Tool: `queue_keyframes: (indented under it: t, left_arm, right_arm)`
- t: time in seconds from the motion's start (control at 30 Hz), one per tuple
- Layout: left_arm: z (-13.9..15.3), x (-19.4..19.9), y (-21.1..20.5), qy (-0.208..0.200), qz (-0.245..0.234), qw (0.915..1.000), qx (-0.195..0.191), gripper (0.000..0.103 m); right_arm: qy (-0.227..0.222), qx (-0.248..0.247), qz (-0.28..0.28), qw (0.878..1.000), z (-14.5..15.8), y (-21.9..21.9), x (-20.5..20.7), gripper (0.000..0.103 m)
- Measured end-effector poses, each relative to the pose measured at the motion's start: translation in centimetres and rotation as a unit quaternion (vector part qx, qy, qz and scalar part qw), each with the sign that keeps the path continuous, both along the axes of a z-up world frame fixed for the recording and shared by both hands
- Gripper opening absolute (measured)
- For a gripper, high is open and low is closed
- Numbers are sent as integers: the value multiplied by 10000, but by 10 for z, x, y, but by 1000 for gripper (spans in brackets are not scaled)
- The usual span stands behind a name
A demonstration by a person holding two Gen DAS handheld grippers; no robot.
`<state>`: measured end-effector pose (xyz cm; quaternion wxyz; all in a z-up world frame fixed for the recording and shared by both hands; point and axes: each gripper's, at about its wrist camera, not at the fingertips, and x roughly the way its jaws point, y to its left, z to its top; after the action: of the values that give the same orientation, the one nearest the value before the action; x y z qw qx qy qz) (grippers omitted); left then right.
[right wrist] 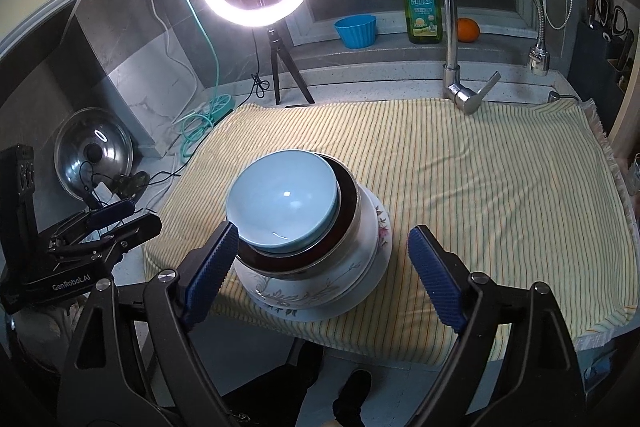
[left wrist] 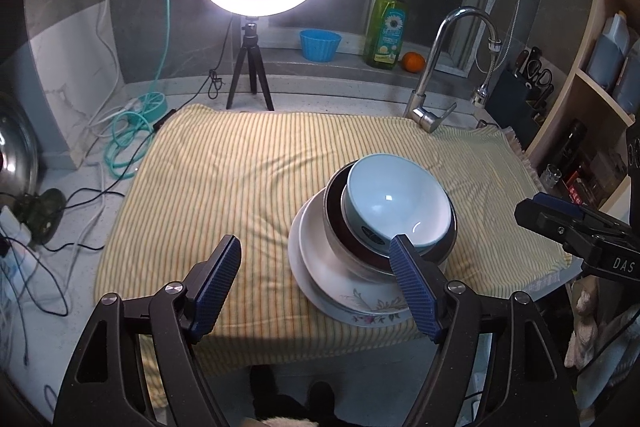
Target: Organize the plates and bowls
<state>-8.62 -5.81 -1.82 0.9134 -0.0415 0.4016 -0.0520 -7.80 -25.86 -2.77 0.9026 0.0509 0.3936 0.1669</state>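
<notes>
We see the stack of dishes sitting toward the near edge of the striped cloth (right wrist: 480,171) that covers the counter: a flowered plate (right wrist: 304,301) at the bottom, a white plate (left wrist: 320,251) on it, then a dark-lined bowl (right wrist: 352,203), and the pale blue bowl (right wrist: 280,195) nested on top.

Both tools stand clear of it. The left gripper (left wrist: 320,283) has its fingers spread wide with nothing between them; its right finger only overlaps the stack in that view, and we judge it is not touching. The right gripper (right wrist: 324,267) is likewise wide open and empty, its fingers straddling the stack from the near side.

The main risk, as we read it, is the blue bowl. It does not sit level: it is tipped and offset inside the dark bowl, toward the left in the right wrist view. A nudge from either finger could rock it or slide it out. The stack also sits close to the cloth's front edge, which hangs over the counter, so dragging the cloth or pushing the plates forward could send everything off. The cloth is wrinkled and soft, which makes the base less steady.

The bowls are round, so there is no long axis to speak of; their mouths open upward, the blue one slightly tilted.
</notes>
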Motion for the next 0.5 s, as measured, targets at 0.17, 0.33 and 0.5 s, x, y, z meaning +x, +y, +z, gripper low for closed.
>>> queue_keyframes:
  t: [0.17, 0.33, 0.5]
  left_arm:
    - [0, -2, 0, 1, -11, 10000, 28, 77]
    - [0, -2, 1, 0, 1, 10000, 30, 77]
    - [0, -2, 5, 34, 44, 10000, -71, 77]
  right_arm:
    - [-21, -20, -13, 10000, 0, 1, -1, 89]
    - [-20, -22, -6, 10000, 0, 1, -1, 89]
    - [-7, -5, -9, 10000, 0, 2, -1, 89]
